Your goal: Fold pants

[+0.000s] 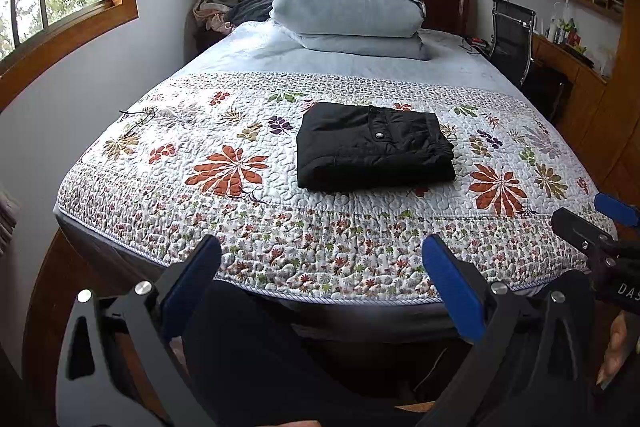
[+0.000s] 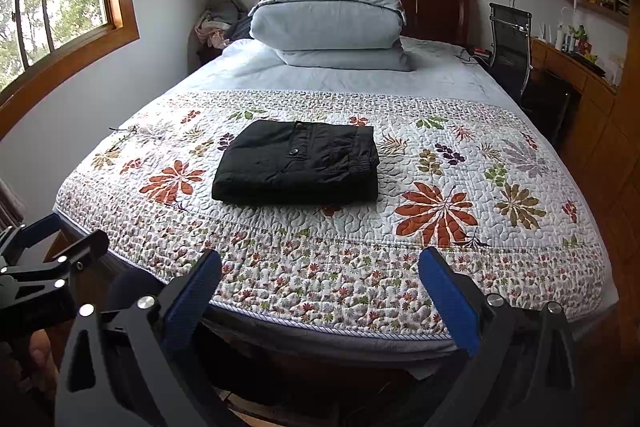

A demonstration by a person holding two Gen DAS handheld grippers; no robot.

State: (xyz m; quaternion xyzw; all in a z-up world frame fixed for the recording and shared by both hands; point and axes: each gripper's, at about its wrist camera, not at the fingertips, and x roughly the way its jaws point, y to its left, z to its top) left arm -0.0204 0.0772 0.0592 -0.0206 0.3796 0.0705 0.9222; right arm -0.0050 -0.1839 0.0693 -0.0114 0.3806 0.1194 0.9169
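Note:
Black pants [image 1: 374, 147] lie folded into a compact rectangle on the floral quilt [image 1: 224, 219], a snap button showing on top. In the right wrist view the same pants [image 2: 298, 163] sit left of centre. My left gripper [image 1: 320, 255] hangs open off the foot of the bed, well short of the pants, nothing between its blue pads. My right gripper [image 2: 320, 267] is likewise open and held back from the bed. Each gripper shows at the edge of the other's view: the right gripper [image 1: 600, 227] and the left gripper [image 2: 44, 247].
Two stacked pale blue pillows [image 1: 348, 11] lie at the wooden headboard. A heap of clothes [image 1: 220, 7] fills the far left corner. A black chair [image 1: 512, 39] and a wooden desk [image 1: 568, 63] stand on the right. Windows line the left and back walls.

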